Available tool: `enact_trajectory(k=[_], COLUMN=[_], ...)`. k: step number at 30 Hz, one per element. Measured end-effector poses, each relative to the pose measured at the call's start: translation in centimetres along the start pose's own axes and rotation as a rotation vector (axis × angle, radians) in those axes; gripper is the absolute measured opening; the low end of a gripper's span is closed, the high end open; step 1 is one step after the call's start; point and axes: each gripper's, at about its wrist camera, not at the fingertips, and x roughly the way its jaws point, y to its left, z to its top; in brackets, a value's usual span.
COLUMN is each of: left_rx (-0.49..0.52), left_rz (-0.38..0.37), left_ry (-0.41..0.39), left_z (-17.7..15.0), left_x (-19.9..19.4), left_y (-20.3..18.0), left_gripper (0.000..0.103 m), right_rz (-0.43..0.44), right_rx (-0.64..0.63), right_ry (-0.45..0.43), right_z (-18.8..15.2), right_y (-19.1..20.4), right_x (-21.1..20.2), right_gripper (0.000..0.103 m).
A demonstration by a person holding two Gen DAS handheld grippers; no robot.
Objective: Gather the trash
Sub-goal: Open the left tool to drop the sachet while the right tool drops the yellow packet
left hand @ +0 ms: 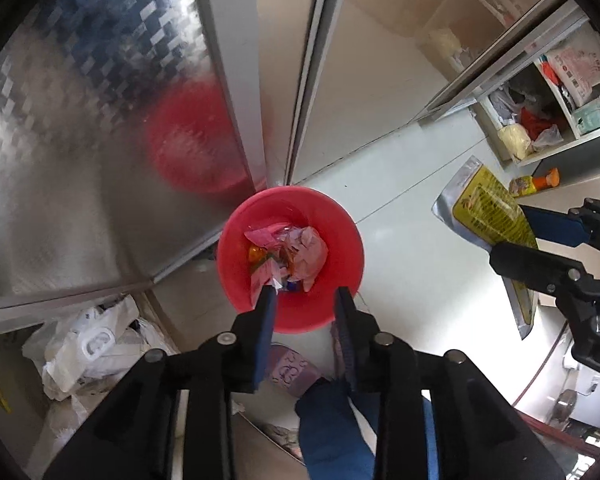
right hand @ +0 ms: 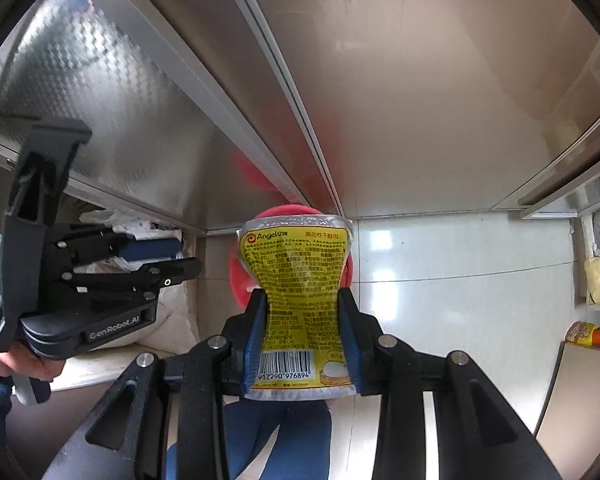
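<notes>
The right claw pinches a yellow yeast packet between its blue pads, the packet squeezed narrow at the middle, barcode end nearest the camera; it hangs in the air above the floor, to the right of the red bin; the left claw is spread and holds nothing, poised over the bin; pink wrappers lie inside; white bags sit to the left.
</notes>
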Motion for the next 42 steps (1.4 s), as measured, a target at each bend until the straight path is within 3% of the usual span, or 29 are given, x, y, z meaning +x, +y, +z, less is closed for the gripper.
enact_trajectory(k=[3,14,17,21,22,28,38,40,42], left_rx=[-0.025,-0.083,-0.121,-0.173,-0.176,-0.189,-0.241,-0.24,-0.242], left_rz=[0.002,0.03,0.058,0.069,0.088,0.081,0.055,0.074,0.088], left_ry=[0.012,0.032,0.017,0.0,0.001,-0.008,0.01,0.017,0.017], left_z=[-0.1,-1.5,-1.9,-2.6,-2.7,-3.4,-4.3,-4.4,-4.4], left_x=[0.2,0.7,0.7,0.9,1.1,1.3,1.7,1.8,1.8], left_y=[0.3,3.1,4.3,6.0,6.1,7.1,8.4,8.1,7.8], left_gripper=[0.037,0.04,0.052,0.08,0.082,0.09,0.091,0.091,0.091], right_rz=[0.003,0.006,0.01,0.005,0.003,0.019,0.047,0.03,0.023], right_rx=[-0.013,-0.126,-0.16,-0.204,-0.219,-0.27,-0.275,-0.296,-0.304], right_ry=[-0.003,0.018,0.021,0.023,0.022,0.042,0.083,0.079,0.076], right_z=[0.2,0.2,0.4,0.5,0.5,0.8,0.2,0.2,-0.1], right_y=[-0.1,0.4,1.0,1.9,2.1,2.9,2.2,2.6,2.9], right_x=[0.2,1.6,2.5,4.1,4.5,6.4,7.8,7.3,7.5], right_gripper=[0.033,0.033,0.033,0.033,0.033,0.034,0.039,0.042,0.052])
